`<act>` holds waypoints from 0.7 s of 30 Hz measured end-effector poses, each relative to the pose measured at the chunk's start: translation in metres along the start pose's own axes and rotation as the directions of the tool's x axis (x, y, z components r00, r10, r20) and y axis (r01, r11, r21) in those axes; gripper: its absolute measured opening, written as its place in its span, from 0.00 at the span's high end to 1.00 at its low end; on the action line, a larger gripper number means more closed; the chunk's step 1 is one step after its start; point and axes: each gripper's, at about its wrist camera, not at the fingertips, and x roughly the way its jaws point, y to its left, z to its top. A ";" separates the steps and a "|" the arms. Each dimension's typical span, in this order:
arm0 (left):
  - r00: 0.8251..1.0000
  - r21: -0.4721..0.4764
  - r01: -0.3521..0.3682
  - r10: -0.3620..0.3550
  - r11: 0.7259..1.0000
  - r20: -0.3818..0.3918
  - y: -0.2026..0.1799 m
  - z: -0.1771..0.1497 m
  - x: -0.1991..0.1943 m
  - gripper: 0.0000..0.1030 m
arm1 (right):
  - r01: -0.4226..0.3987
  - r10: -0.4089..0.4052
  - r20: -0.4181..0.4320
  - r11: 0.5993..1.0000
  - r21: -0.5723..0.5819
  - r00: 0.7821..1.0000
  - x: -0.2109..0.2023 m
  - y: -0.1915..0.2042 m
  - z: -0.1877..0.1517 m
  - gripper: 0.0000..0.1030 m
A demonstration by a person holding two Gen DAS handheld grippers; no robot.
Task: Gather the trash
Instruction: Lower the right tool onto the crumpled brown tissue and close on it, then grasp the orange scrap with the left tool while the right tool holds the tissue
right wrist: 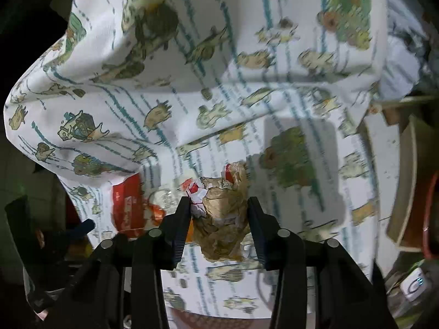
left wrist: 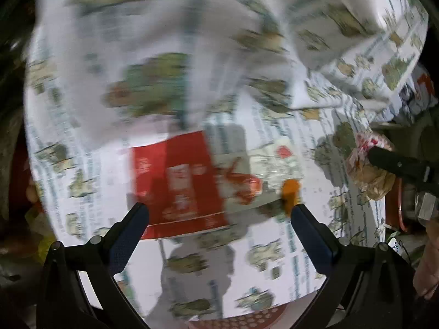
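A crumpled brown paper wad (right wrist: 222,219) with red and white scraps fills the gap of my right gripper (right wrist: 219,200), whose pads press on both its sides just above the printed tablecloth (right wrist: 109,109). In the left wrist view the same paper wad (left wrist: 367,172) sits at the right edge, with a black finger (left wrist: 397,164) of the right gripper on it. My left gripper (left wrist: 219,209) hangs open over a red carton (left wrist: 178,181) and a clear wrapper (left wrist: 263,170) with an orange piece (left wrist: 290,192); its jaws hold nothing. The red carton (right wrist: 127,205) lies left of the wad.
The white cartoon-print tablecloth (left wrist: 82,137) is bunched and folded up at the back. A red-rimmed container (right wrist: 428,219) and a tan board stand at the right. A white device (right wrist: 414,288) lies at the lower right. A red patterned mat (left wrist: 241,318) shows below the cloth's front edge.
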 end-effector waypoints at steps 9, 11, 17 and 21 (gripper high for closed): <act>0.999 0.055 0.050 -0.049 0.997 -0.021 -0.054 0.003 0.030 0.42 | -0.049 0.045 0.033 0.988 0.149 0.998 -0.020 -0.049 0.001 0.58; 0.996 0.059 0.085 -0.083 0.995 -0.044 -0.058 0.002 0.036 0.61 | -0.014 0.006 0.053 0.988 0.153 0.999 -0.024 -0.054 0.001 0.58; 0.981 0.017 0.169 -0.167 0.985 -0.096 -0.058 -0.001 0.050 0.72 | -0.040 0.036 0.028 0.988 0.148 0.999 -0.027 -0.065 0.002 0.58; 0.981 0.005 0.162 -0.160 0.987 -0.110 -0.057 -0.001 0.057 0.72 | -0.020 0.016 0.048 0.996 0.087 0.999 -0.032 -0.058 -0.002 0.58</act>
